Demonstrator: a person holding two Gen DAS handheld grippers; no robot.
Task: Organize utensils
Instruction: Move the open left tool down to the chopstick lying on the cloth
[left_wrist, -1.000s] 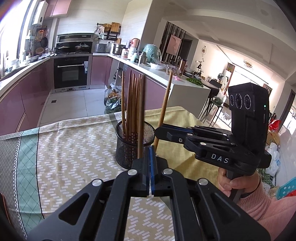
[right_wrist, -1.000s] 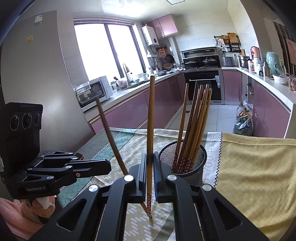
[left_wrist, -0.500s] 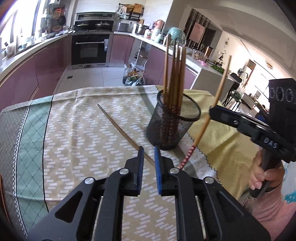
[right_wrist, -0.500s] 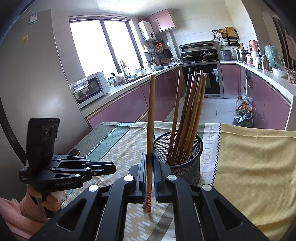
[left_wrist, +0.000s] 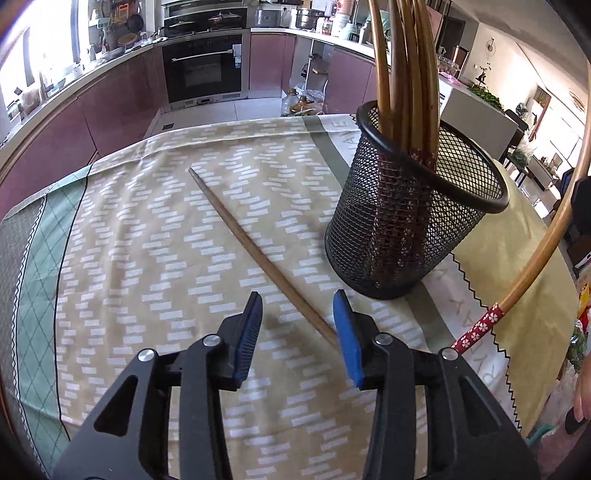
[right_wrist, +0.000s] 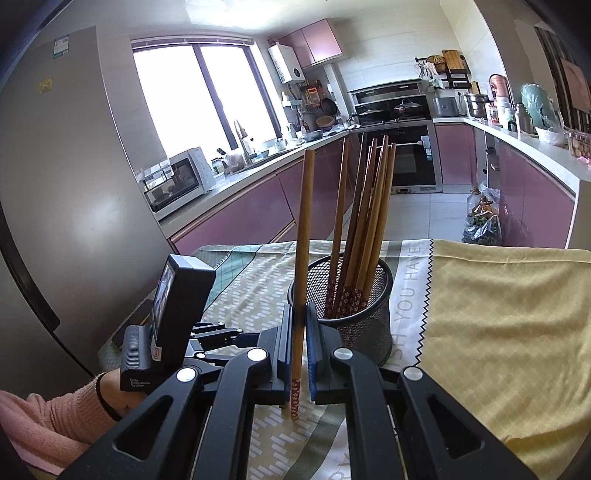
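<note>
L gripper (left_wrist: 297, 319) dropped chopstick (left_wrist: 258, 254) onto cloth, jaws opening; R gripper (right_wrist: 297, 332) grips another.

A microwave (right_wrist: 177, 177) sits on the counter near the window (right_wrist: 199, 99); an oven (left_wrist: 205, 70) stands beyond
</note>
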